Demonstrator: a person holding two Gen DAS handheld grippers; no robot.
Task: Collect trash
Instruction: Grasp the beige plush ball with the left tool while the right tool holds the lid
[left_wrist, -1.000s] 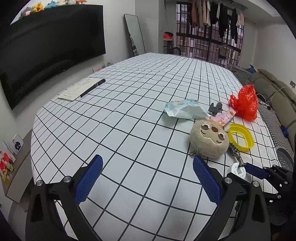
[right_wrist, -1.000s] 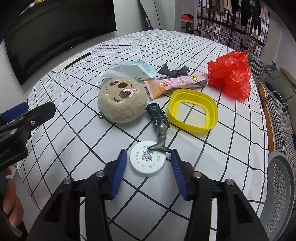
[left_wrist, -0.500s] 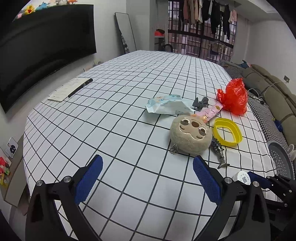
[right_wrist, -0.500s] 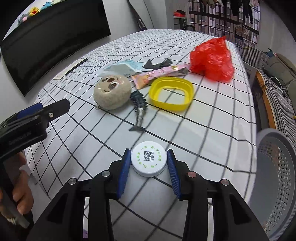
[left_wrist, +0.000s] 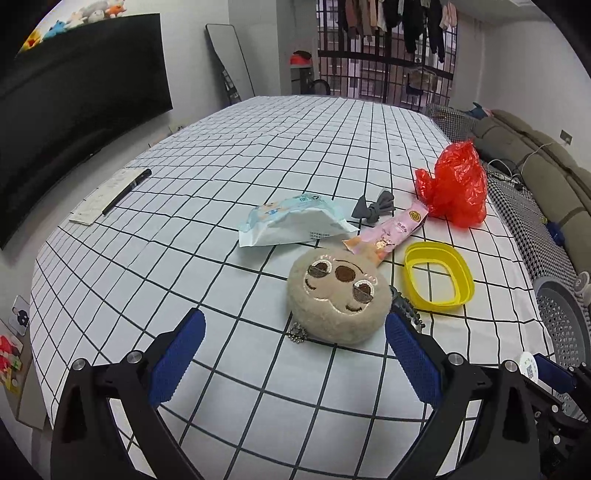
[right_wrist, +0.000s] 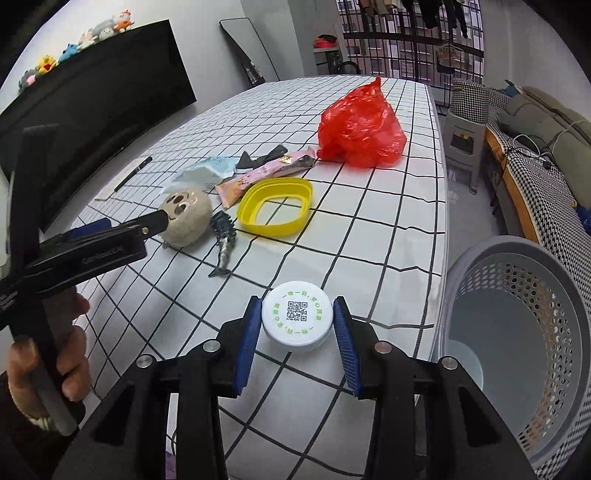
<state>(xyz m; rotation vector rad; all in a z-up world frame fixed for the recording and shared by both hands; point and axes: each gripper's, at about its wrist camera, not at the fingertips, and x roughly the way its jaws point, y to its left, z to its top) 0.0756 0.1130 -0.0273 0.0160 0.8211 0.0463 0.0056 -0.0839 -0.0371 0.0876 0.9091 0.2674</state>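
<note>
My right gripper (right_wrist: 297, 332) is shut on a white round lid (right_wrist: 295, 314) with a QR code, held above the table's near right edge beside a grey perforated basket (right_wrist: 517, 332). That lid (left_wrist: 529, 365) also shows at the lower right of the left wrist view. My left gripper (left_wrist: 295, 360) stands open just before a beige plush face (left_wrist: 338, 299), nothing between its pads. On the checked tablecloth (left_wrist: 184, 258) lie a red plastic bag (left_wrist: 454, 184), a pink wrapper (left_wrist: 388, 232), a pale blue wipes packet (left_wrist: 295, 221), a yellow ring (left_wrist: 437, 278) and a dark toy fish (right_wrist: 223, 240).
A grey bow (left_wrist: 373, 210) lies behind the wrapper. A pen on a paper strip (left_wrist: 110, 195) sits at the table's far left. A dark screen (left_wrist: 74, 110) fills the left wall. A sofa (left_wrist: 546, 177) runs along the right. A hand (right_wrist: 51, 365) holds the left gripper's handle.
My right gripper closed on the white lid, lifted it off the cloth and carried it right, next to the basket. My left gripper moved toward the plush face, still open.
</note>
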